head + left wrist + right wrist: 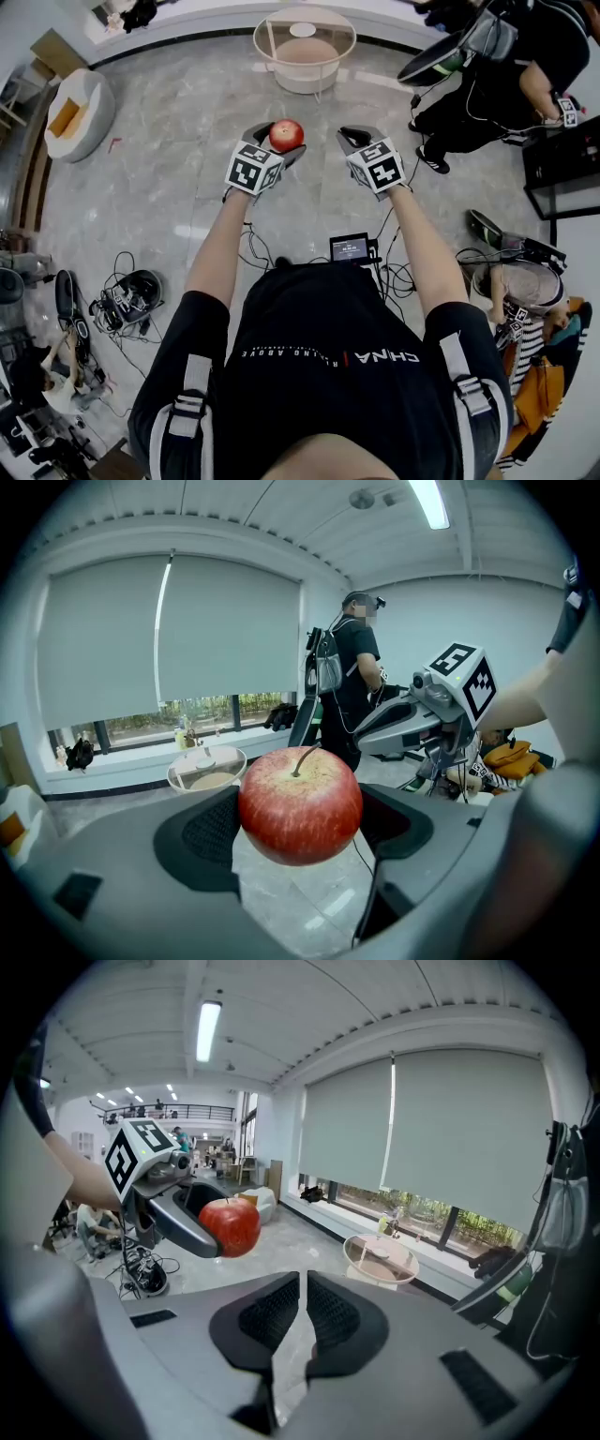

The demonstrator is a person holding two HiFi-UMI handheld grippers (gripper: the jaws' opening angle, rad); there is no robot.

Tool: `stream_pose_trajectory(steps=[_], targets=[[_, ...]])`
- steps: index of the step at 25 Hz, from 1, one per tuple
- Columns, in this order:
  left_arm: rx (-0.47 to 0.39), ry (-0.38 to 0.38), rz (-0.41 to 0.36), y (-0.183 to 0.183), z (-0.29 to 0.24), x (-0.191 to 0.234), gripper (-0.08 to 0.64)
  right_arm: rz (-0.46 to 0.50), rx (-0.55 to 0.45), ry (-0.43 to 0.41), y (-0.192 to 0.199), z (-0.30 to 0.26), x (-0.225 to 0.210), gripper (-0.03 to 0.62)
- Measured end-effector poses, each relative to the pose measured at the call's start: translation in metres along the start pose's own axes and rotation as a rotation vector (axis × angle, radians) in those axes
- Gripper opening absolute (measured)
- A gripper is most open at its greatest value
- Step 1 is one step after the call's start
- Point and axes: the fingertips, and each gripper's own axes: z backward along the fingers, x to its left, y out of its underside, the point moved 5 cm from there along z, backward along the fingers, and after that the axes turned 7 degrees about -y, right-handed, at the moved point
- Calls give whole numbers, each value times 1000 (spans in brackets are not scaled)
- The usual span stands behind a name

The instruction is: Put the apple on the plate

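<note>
Floor (pixel 178 159): pale marble, cables (pixel 127 300) lying near its left edge.
Round table (pixel 305 47): at floor's far edge, well apart from both grippers.
Left gripper (pixel 277 143): clenched on the apple, raised above the floor's middle.
Right gripper (pixel 302 1312): jaws pressed together, nothing between, just beside the left.
Apple (pixel 300 805): red, stem up, pinched between the left jaws, off the floor.

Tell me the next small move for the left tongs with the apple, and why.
Probably carry the left tongs forward toward the round table: the apple is clamped between them in mid-air over the floor, and what looks like a small white plate sits on that table, well ahead. The right tongs are shut and empty.
</note>
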Motion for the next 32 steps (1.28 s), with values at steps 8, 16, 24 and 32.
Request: stream_pose_trajectory(steps=[8,16,24,32], targets=[[9,-2,3,-1,-10,-5,388,-32,-4,-16,7,2,-11,49],[20,-16,-8,-5,-21,-11,390,-48,-13,-20,17,10,-24,49],[25,-57,-10,-32,-53,-33,390,-47,-10,-45,43,33,-70,49],[46,-64,18,-26,-100,11,389,-69,7,-72,44,-16,-107,49]])
